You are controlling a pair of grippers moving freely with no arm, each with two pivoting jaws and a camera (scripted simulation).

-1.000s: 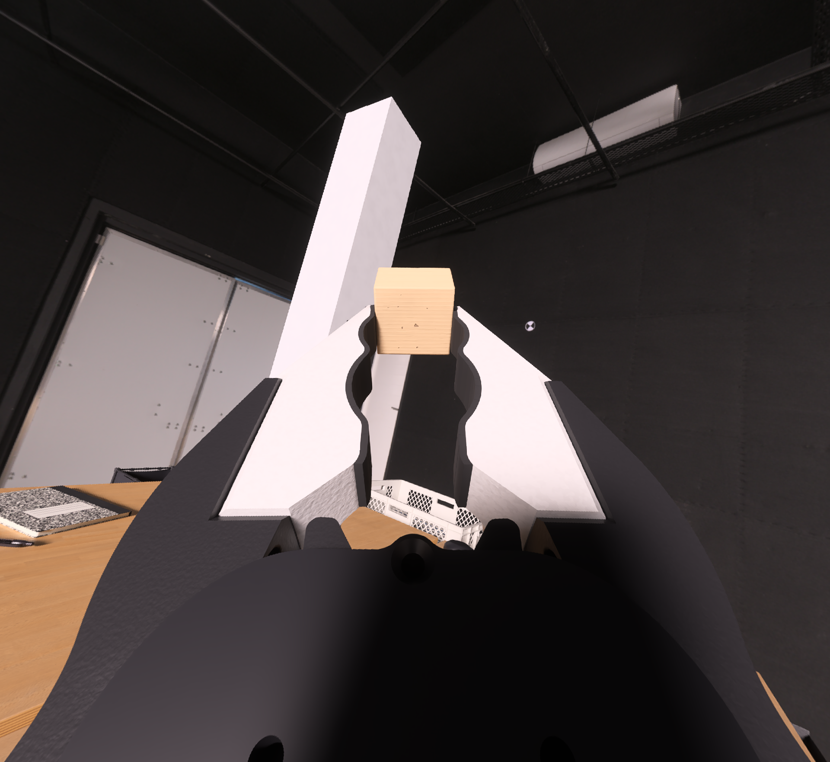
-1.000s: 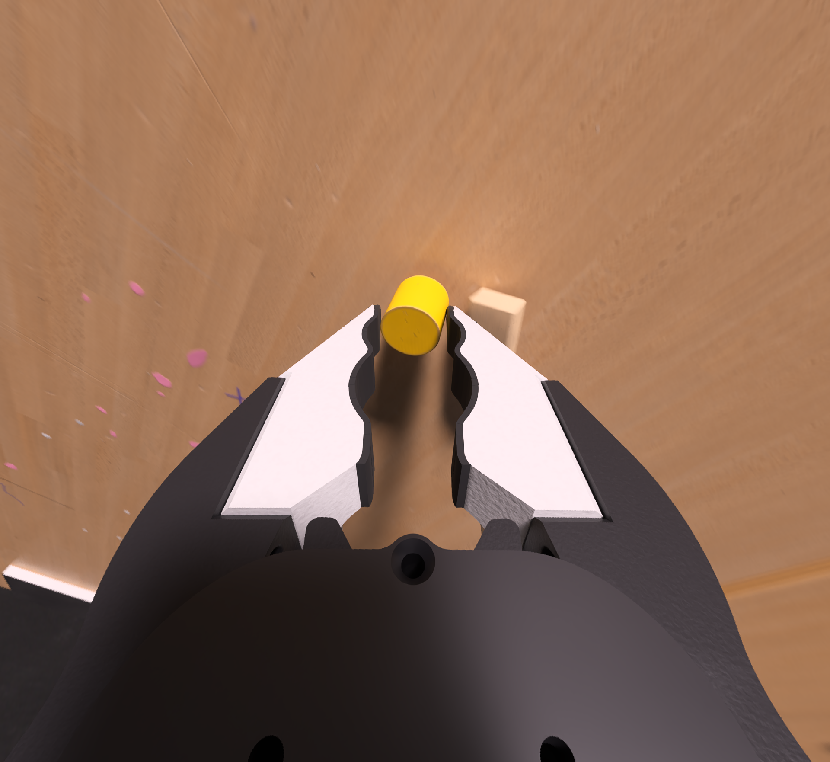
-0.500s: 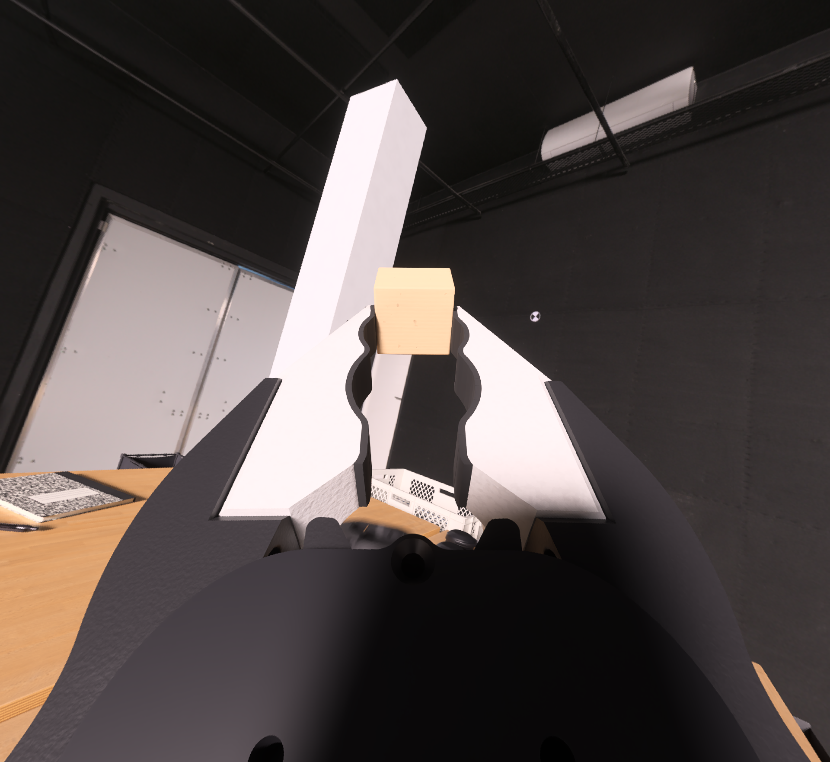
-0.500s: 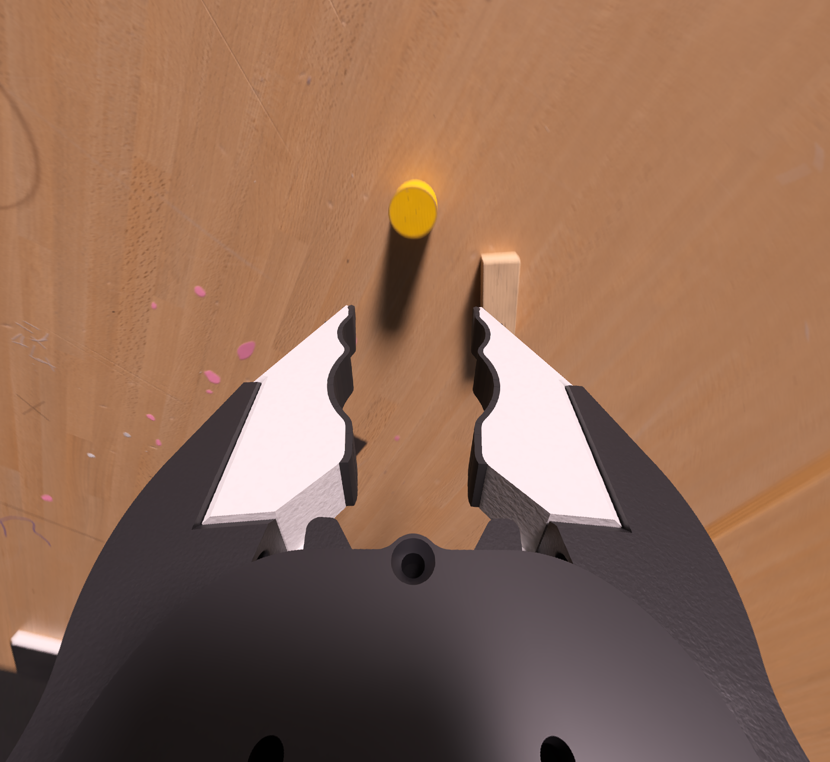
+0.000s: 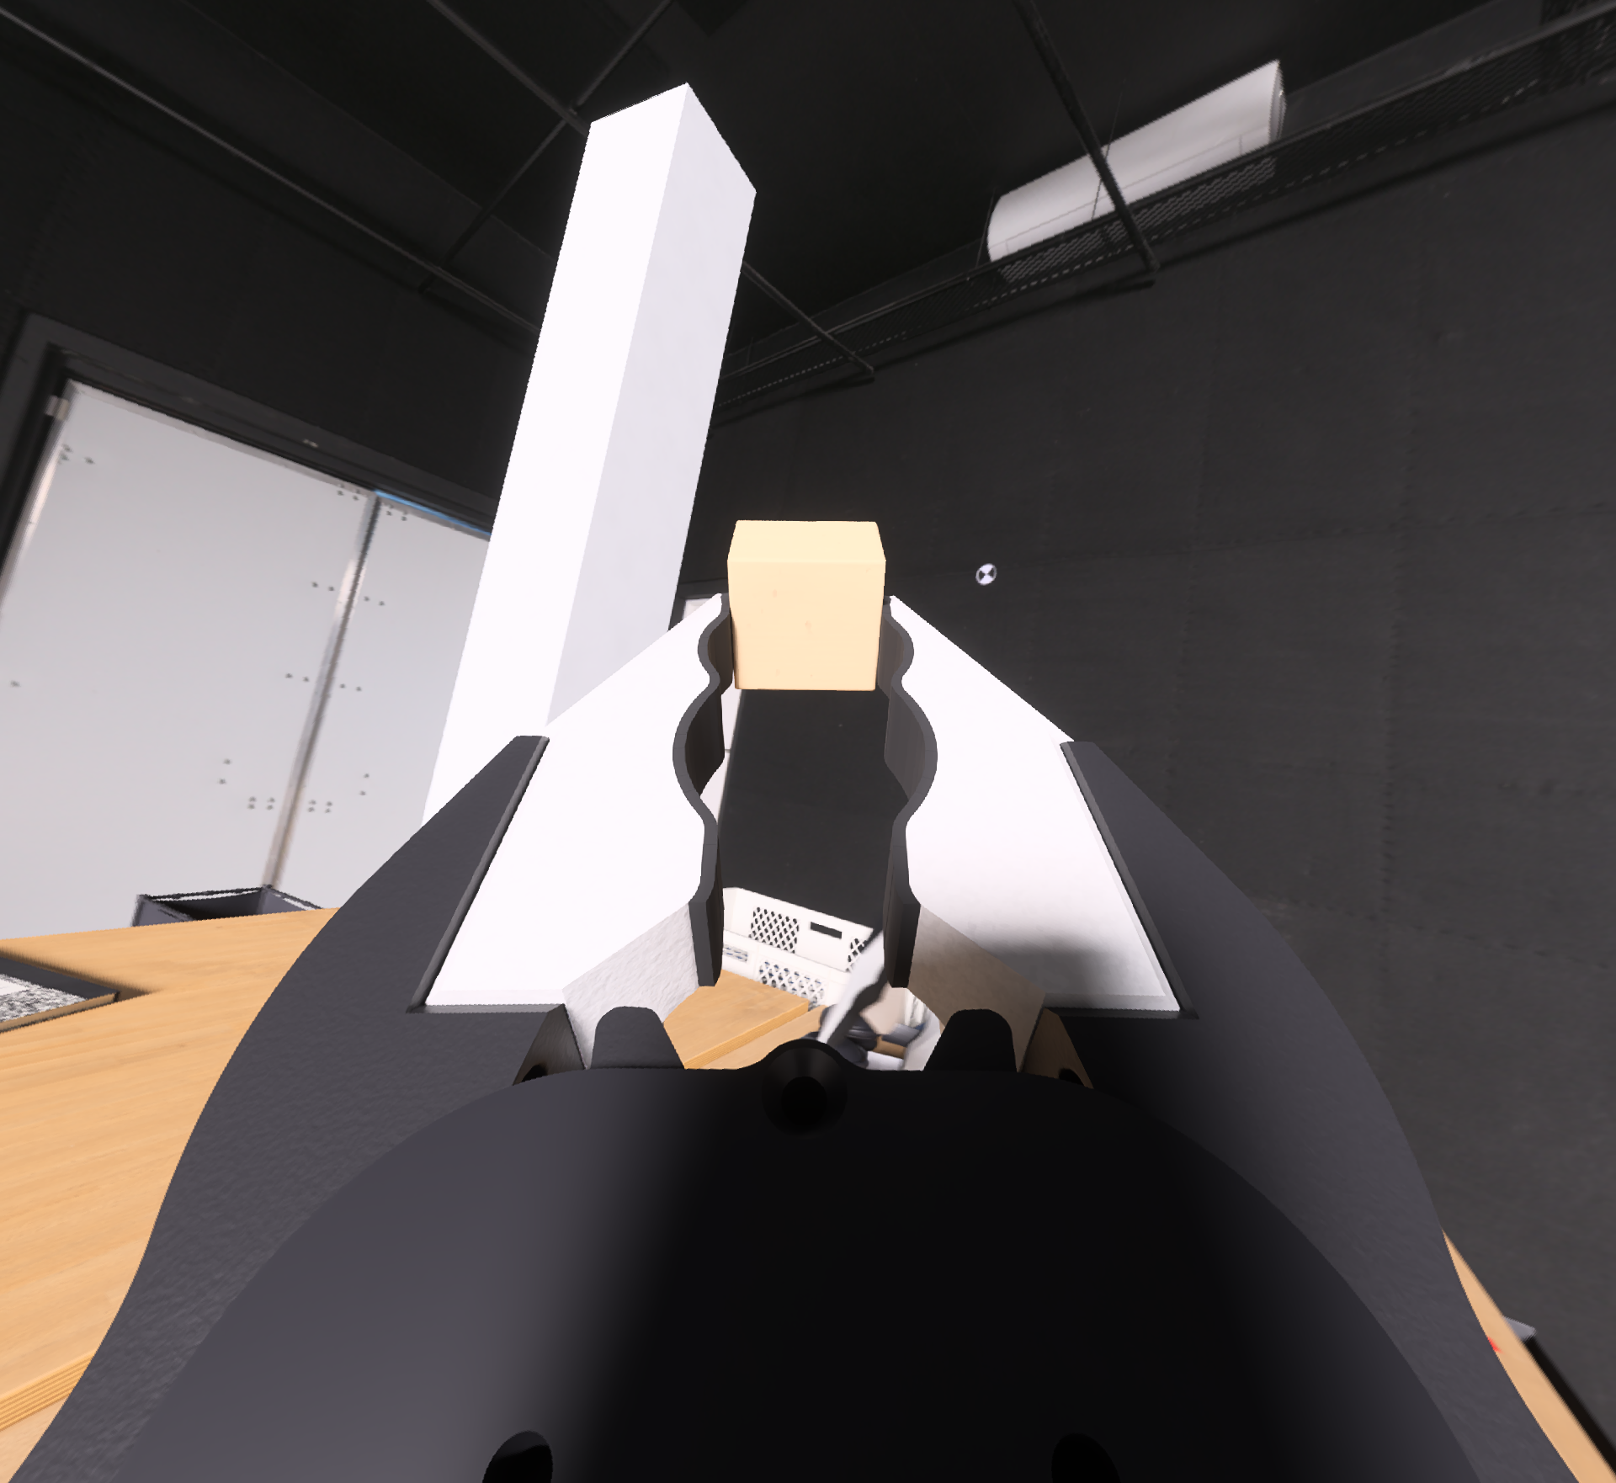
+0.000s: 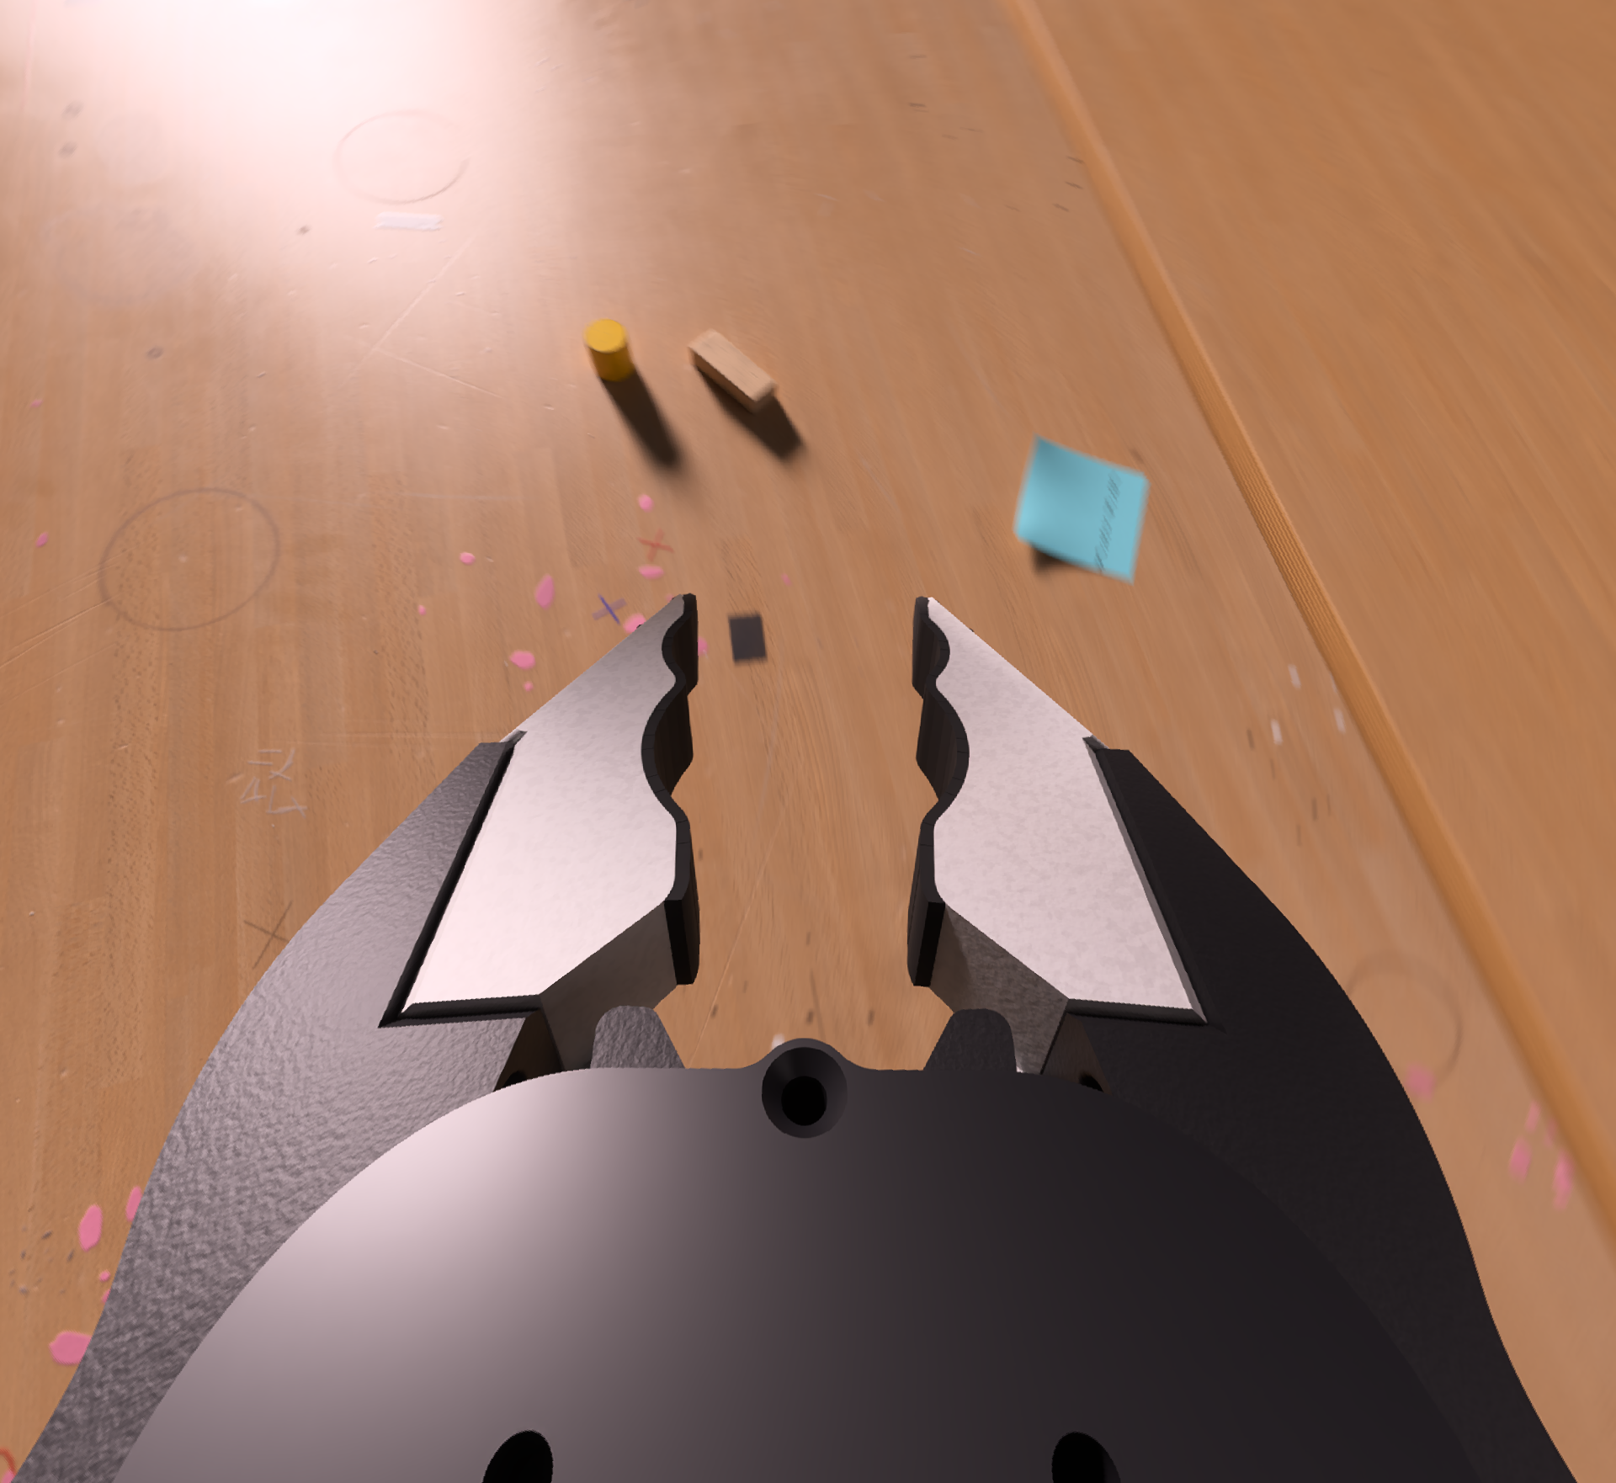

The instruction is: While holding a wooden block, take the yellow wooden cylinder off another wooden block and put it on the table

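Note:
In the left wrist view my left gripper [image 5: 805, 610] is shut on a pale wooden block [image 5: 805, 606], held at the fingertips high above the table and pointing toward a dark wall. In the right wrist view my right gripper [image 6: 804, 610] is open and empty, raised above the wooden table [image 6: 350, 392]. The yellow wooden cylinder [image 6: 607, 348] stands upright on the table well ahead of the fingertips. A second pale wooden block [image 6: 733, 366] lies flat just right of it, apart from it.
A blue sticky note [image 6: 1080, 507] lies to the right, near the seam with a second table [image 6: 1399, 217]. Pink specks and pen marks dot the tabletop. The left wrist view shows a white pillar [image 5: 612, 435], a white perforated crate [image 5: 791, 947] and a notebook [image 5: 44, 995].
My right gripper let go of the yellow cylinder, opened, and pulled back and up, tilting toward the far table edge. The cylinder now stands on the table. The left gripper keeps its block, shifting slightly.

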